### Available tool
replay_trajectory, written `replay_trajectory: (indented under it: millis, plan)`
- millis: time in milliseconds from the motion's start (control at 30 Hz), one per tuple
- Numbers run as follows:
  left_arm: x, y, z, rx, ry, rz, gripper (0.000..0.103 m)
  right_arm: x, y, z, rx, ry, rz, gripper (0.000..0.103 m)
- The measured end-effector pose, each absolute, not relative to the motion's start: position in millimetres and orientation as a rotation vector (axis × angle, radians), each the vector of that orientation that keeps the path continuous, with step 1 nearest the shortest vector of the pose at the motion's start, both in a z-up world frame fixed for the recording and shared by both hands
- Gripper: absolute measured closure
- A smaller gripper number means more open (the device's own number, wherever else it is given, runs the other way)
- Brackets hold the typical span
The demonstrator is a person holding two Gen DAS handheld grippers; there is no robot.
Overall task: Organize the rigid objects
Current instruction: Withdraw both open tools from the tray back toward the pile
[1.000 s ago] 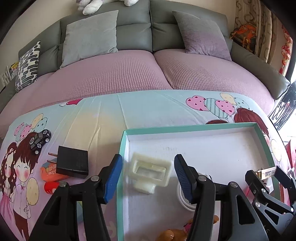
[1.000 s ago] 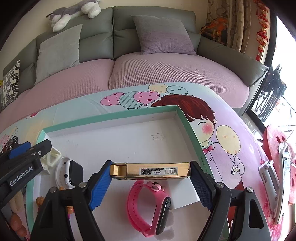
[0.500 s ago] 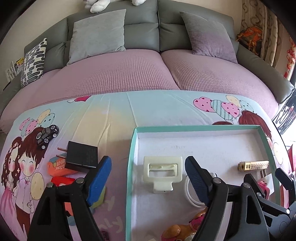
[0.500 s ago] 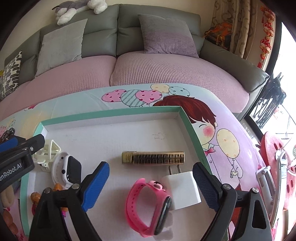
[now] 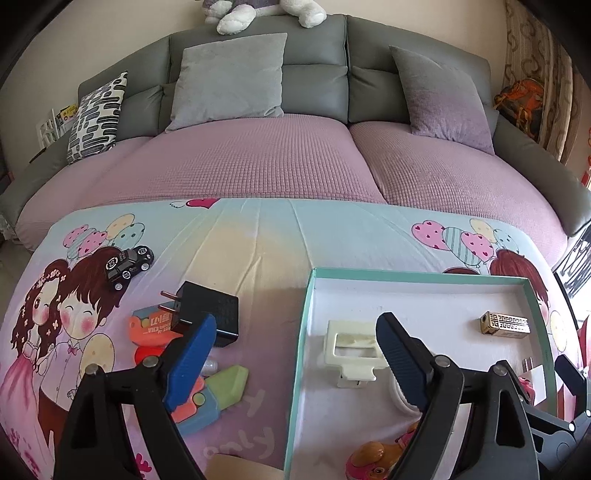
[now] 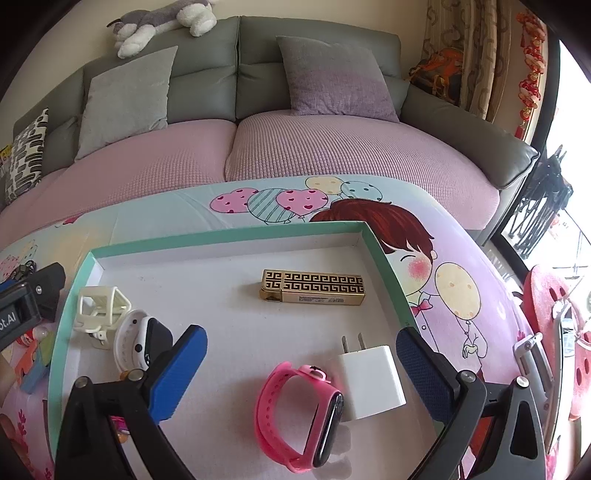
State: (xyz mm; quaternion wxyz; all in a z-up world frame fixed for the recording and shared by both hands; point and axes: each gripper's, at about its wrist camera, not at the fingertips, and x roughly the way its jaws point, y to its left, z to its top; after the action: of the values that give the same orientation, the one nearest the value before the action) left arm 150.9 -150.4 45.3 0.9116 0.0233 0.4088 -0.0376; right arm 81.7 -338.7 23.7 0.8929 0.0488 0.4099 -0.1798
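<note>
A grey sofa (image 5: pixel 314 85) with pink seat covers (image 5: pixel 258 158) fills the background. Two grey cushions (image 5: pixel 229 79) and a black-and-white patterned one (image 5: pixel 98 116) lean on its back, and a plush toy (image 6: pixel 162 22) lies along the top. Patterned curtains (image 6: pixel 469 51) hang at the right beside red ornaments (image 6: pixel 532 66). A cartoon-printed cloth (image 5: pixel 258 251) covers the counter.

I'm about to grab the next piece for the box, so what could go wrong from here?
1. The black plug adapter leans on the orange toy; grabbing it could knock that.
2. The left gripper, jaws opening, straddles the teal-rimmed box's wall and could snag it.
3. The pink watch and white charger touch beneath the opening right gripper.
</note>
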Motion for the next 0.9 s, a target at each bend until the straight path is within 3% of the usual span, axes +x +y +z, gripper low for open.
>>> replay_trajectory:
  millis: [567, 900]
  plan:
    - [130.6, -106.1, 83.9, -0.038, 0.754, 0.025, 0.014, 80.8, -316.4, 51.7, 0.196, 0.775, -0.220, 0.000]
    - [114.2, -42.1, 74.4, -0.080, 0.818, 0.190, 0.014, 89.7, -262.5, 54.4, 0.186, 0.787, -0.044, 0.000]
